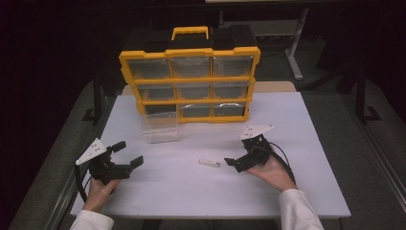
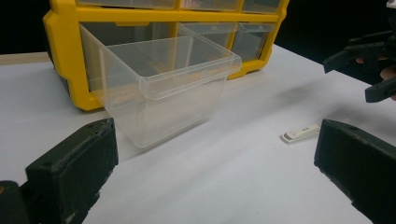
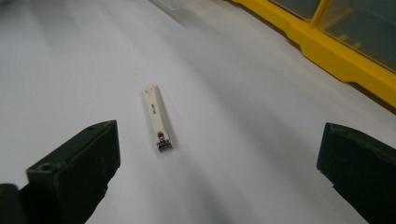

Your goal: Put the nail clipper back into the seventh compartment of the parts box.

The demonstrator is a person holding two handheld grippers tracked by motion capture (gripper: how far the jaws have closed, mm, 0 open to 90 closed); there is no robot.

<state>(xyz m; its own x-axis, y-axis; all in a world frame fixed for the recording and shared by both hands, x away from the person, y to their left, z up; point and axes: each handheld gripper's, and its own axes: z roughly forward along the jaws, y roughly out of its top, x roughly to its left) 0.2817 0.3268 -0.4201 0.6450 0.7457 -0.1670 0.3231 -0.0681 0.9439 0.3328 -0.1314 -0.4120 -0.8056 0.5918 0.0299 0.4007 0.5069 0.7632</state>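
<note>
White matte surface (image 1: 297, 191) carrying, at its far edge, an upright yellow-framed organizer (image 1: 189, 84) with clear plastic drawers. One clear rectangular drawer (image 1: 161, 127) stands removed, just before the organizer's lower left. A slim, flat cream nail clipper (image 1: 209, 163) lies at centre, long axis roughly left-right. Left hand-held gripper (image 1: 128, 153) and right hand-held gripper (image 1: 233, 165): matte black blocky jaws wide apart, holding nothing; the right one is just beside the clipper.

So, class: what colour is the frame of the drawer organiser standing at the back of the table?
Yellow. The organiser frame holds clear drawers and shows best in the high view.
</note>
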